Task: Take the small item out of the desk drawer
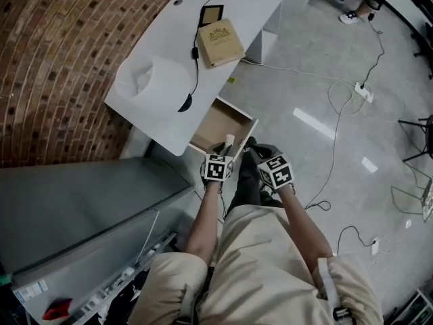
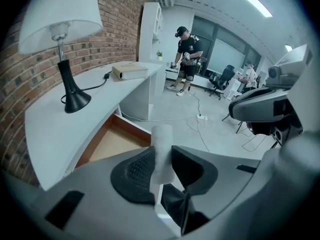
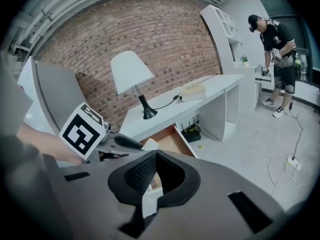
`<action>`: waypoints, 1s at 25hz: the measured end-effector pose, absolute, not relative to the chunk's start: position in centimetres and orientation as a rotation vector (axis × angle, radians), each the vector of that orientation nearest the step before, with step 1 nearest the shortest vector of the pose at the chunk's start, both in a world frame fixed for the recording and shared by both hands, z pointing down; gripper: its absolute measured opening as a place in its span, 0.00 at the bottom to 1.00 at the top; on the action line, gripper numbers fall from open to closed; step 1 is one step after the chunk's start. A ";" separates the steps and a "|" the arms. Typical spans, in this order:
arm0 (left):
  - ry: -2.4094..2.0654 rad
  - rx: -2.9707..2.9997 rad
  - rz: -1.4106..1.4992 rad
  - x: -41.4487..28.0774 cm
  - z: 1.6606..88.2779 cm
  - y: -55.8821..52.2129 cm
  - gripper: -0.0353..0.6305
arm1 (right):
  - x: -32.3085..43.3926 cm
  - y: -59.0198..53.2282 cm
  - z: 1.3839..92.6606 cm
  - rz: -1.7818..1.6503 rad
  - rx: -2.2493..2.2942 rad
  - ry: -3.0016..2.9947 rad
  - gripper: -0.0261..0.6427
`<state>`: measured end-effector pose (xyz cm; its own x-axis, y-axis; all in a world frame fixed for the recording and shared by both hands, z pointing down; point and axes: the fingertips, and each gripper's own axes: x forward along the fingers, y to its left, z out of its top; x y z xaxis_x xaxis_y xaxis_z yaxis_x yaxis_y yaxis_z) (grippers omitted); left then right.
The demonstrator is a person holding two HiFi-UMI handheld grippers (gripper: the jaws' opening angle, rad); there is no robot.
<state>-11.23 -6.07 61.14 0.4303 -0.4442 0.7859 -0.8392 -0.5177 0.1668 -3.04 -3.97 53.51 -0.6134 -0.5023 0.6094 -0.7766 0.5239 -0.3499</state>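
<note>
The desk drawer [image 1: 215,122] stands pulled out from under the white desk [image 1: 162,124], its brown bottom bare. My left gripper [image 1: 226,146] hangs just in front of the drawer's front edge, shut on a small white cylinder-shaped item [image 1: 229,140]. In the left gripper view the small white item [image 2: 161,149] stands upright between the two dark pads, with the drawer [image 2: 112,141] below and to the left. My right gripper [image 1: 252,145] is close beside the left one, over the floor. In the right gripper view its jaw tips meet with nothing between them; the item [image 3: 150,144] shows beyond them.
On the desk are a white-shaded lamp [image 1: 152,80], a tan box [image 1: 220,42] and a black-framed tablet [image 1: 211,13]. A grey cabinet [image 1: 81,208] stands to the left. Cables and a power strip [image 1: 363,91] lie on the floor. A person [image 2: 186,59] stands far off.
</note>
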 end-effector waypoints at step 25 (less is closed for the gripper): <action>-1.365 2.260 0.602 -12.4 48.8 2.2 0.23 | -5.7 2.3 48.5 0.663 1.011 -2.432 0.08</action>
